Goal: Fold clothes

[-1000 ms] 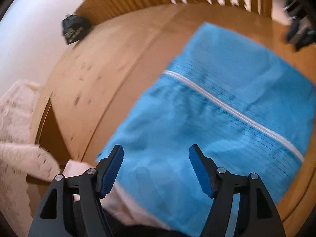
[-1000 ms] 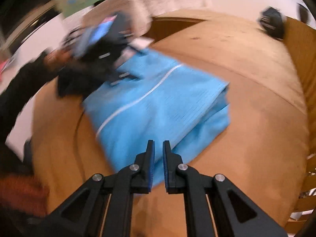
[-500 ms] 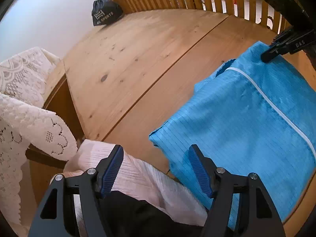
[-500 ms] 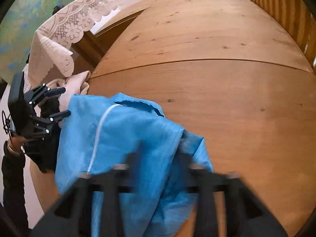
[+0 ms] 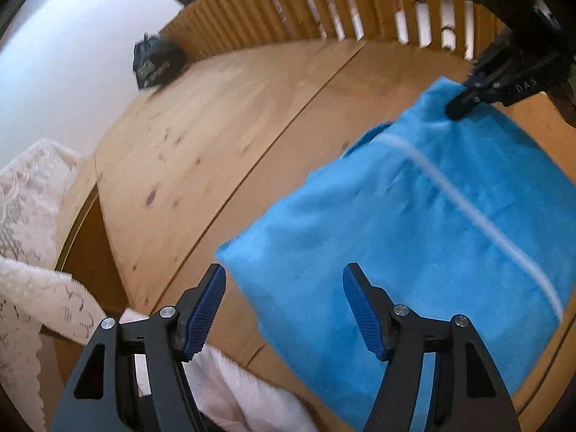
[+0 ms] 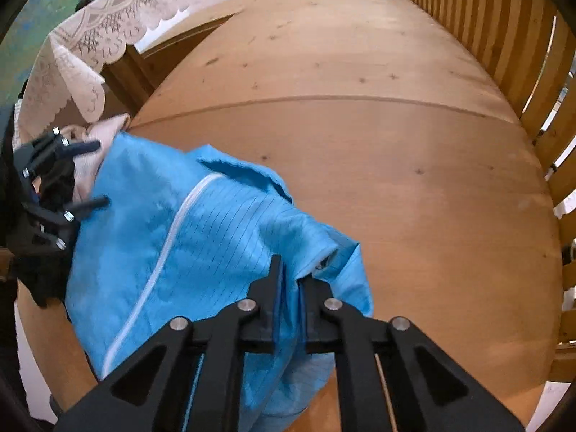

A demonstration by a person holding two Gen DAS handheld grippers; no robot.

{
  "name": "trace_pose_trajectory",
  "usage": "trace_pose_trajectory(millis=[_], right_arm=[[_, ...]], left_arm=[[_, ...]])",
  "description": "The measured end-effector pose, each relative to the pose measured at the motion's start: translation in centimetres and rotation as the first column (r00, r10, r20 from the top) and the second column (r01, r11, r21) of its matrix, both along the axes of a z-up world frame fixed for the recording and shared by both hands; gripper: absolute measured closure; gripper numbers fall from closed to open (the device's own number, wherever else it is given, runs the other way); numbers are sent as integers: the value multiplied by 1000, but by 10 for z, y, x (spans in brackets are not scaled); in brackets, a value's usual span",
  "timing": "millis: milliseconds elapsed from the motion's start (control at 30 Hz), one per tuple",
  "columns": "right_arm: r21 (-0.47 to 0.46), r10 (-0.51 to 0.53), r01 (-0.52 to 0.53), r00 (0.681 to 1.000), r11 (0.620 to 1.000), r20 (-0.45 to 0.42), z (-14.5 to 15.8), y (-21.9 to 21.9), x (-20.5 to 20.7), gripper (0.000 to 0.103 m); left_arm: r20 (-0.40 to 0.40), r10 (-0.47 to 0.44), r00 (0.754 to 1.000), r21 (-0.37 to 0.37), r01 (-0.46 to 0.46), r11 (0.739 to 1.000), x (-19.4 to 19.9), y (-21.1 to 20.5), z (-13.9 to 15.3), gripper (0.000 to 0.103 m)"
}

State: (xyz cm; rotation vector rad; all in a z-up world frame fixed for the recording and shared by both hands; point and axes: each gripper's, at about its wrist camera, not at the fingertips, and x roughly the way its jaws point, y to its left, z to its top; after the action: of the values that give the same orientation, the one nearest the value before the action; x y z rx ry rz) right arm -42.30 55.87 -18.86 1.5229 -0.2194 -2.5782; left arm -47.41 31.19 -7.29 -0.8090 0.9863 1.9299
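A blue garment [image 5: 414,234] with a white zip stripe [image 5: 468,201] lies partly folded on the round wooden table [image 5: 216,126]. My left gripper [image 5: 283,273] hovers open over its near left corner, with nothing between the pads. In the right wrist view my right gripper [image 6: 289,277] is shut on a bunched fold at the garment's [image 6: 216,234] right edge, and cloth shows between the pads. The left gripper [image 6: 98,173] stands open at the garment's left side. The right gripper [image 5: 464,104] pinches the far corner in the left wrist view.
A black drawstring bag [image 5: 156,63] sits at the table's far edge by a slatted wooden rail [image 5: 324,7]. A white lace cloth [image 5: 25,198] hangs to the left. A pale pink garment [image 5: 244,388] lies under my left gripper, at the table's near edge.
The right gripper swung to the garment's right edge and closed on a fold of it. The left gripper stayed open, drew back off the cloth, then shifted over its corner.
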Motion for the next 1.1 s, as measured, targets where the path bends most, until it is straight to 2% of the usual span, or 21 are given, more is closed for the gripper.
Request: trace_pose_trajectory(millis=[33, 67, 133, 200, 267, 367, 433, 533, 600, 667, 733, 767, 800, 833, 933, 1033, 1100], right_arm=[[29, 19, -18, 999, 999, -32, 11, -4, 4, 90], [67, 25, -21, 998, 998, -52, 19, -6, 8, 82], [148, 2, 12, 996, 989, -94, 33, -9, 17, 78], [200, -34, 63, 989, 978, -145, 43, -15, 28, 78], [191, 2, 30, 986, 981, -166, 46, -28, 33, 78], [170, 80, -56, 988, 984, -135, 36, -49, 28, 77], [149, 91, -83, 995, 985, -43, 10, -55, 13, 77], [85, 16, -24, 996, 996, 92, -35, -37, 0, 77], [42, -8, 5, 996, 999, 90, -33, -29, 5, 77], [21, -20, 19, 998, 1000, 55, -20, -23, 15, 77], [34, -32, 32, 999, 999, 12, -4, -14, 28, 74], [42, -51, 51, 999, 998, 2, -1, -7, 32, 62], [47, -73, 73, 997, 996, -6, 2, 2, 36, 55], [33, -91, 91, 996, 995, 1, 1, 11, 37, 48], [-57, -141, 146, 986, 988, 88, -15, 33, 36, 48], [-162, -176, 201, 972, 966, 154, -25, 47, 34, 48], [-233, -196, 240, 961, 942, 195, -32, 55, 35, 48]], left_arm=[[2, -23, 1000, 19, 23, 1000, 5, 3, 6, 37], [-6, -41, 999, 28, 41, 999, 7, 7, 9, 37], [-18, -56, 998, 13, 56, 998, 8, 15, 11, 37], [42, -44, 998, 11, 44, 999, -3, 23, 2, 37], [89, -25, 996, -12, 26, 1000, -17, 29, -14, 37], [115, -9, 993, -79, 18, 997, -27, 36, -44, 37], [119, -4, 993, -72, 13, 997, -29, 36, -51, 36], [128, 7, 992, -54, -1, 999, -30, 31, -44, 36], [120, 9, 993, -47, -4, 999, -30, 26, -35, 36], [111, 12, 994, -43, -8, 999, -29, 16, -25, 36], [132, 25, 991, -36, -20, 999, -35, 6, -18, 36], [150, 44, 988, -25, -40, 999, -41, 1, -13, 36], [173, 69, 983, -14, -67, 998, -49, -5, -13, 36], [222, 88, 971, 0, -91, 996, -59, -8, -12, 36], [372, 140, 917, 45, -169, 985, -82, -18, -12, 30], [499, 187, 846, 82, -261, 962, -100, -26, -14, 29], [523, 214, 825, 57, -284, 957, -100, -29, -18, 29]])
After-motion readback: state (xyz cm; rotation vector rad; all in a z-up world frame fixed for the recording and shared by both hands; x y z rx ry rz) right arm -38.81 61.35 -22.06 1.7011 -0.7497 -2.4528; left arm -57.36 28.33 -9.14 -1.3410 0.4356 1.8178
